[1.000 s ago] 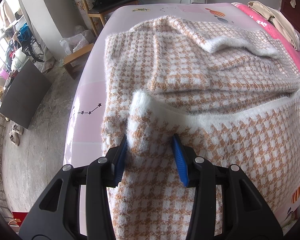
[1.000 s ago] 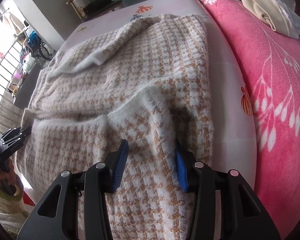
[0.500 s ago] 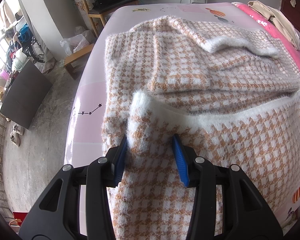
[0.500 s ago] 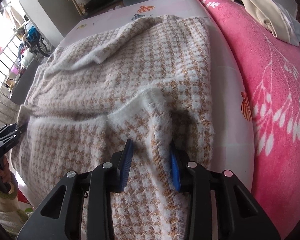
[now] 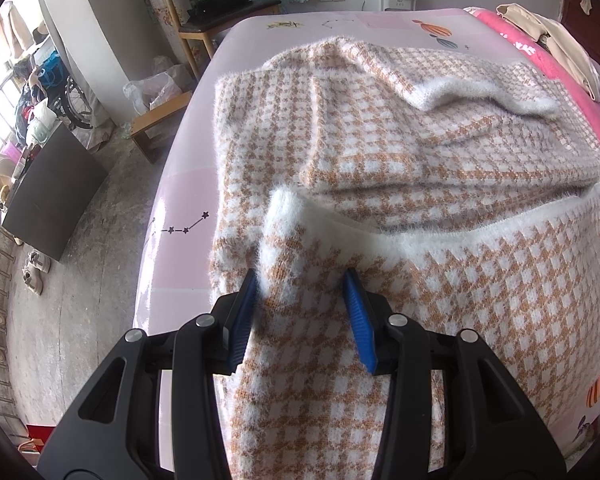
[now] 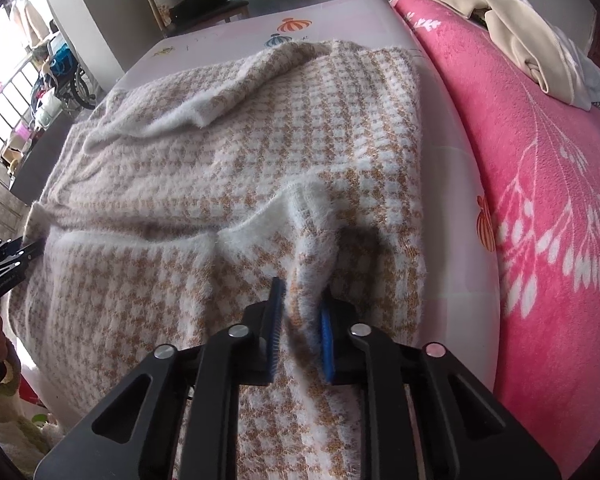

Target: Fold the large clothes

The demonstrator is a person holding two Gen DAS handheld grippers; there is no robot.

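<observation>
The sweater [image 5: 380,152] lies spread on the bed [image 5: 188,200], fluffy, thick and limp, so by my judgement it sags and needs both near corners held. The right gripper [image 6: 302,320] pinches a raised ridge of its near hem. The left gripper [image 5: 302,312] straddles a thick fold at the other corner, its pads touching the knit, though whether they press I cannot tell.

Daylight floods in from my left, glaring white at the window [image 5: 4,60]; edges bend and darken, everything stays sharp.
</observation>
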